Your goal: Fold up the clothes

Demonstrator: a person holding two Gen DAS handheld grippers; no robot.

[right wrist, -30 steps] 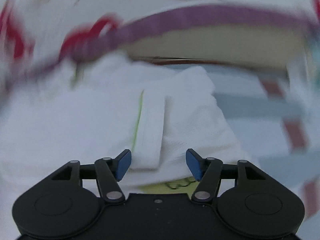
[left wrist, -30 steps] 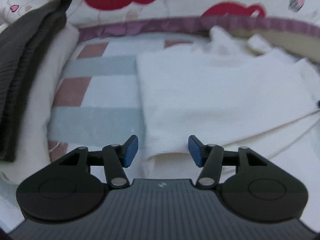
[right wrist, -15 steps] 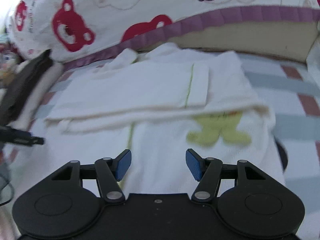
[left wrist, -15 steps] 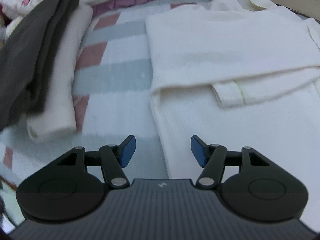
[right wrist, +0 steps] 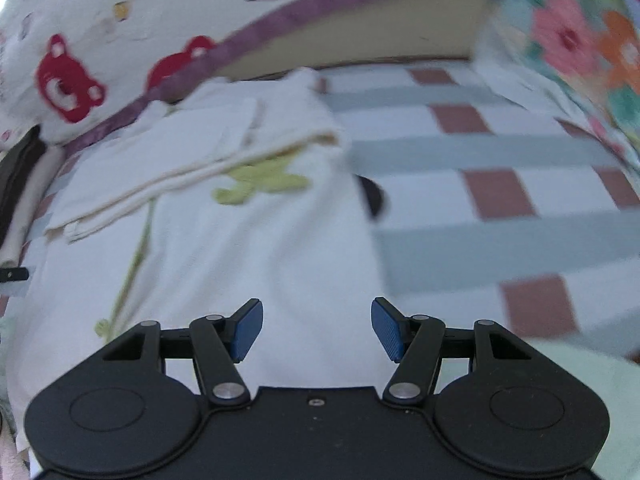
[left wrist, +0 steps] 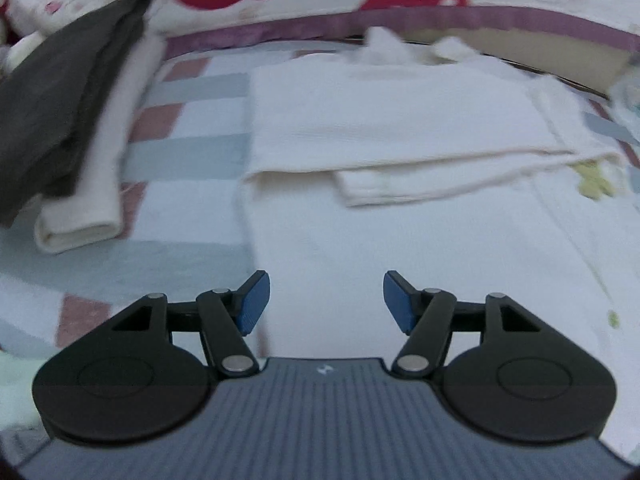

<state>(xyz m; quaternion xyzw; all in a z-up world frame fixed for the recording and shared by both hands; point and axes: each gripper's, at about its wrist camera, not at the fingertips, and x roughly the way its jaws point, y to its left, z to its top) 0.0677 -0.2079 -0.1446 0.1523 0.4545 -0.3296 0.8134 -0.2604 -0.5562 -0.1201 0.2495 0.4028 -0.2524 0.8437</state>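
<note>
The white garment [left wrist: 400,128] lies half folded on the checked bedcover [right wrist: 500,152], its top laid over, so the left gripper [left wrist: 326,300] and right gripper [right wrist: 317,326] hover empty, jaws apart, above its near half, likely to fold again.

Folded garment [left wrist: 400,120] on the bedsheet [left wrist: 192,156], stacked clothes [left wrist: 68,120] to its left.
</note>
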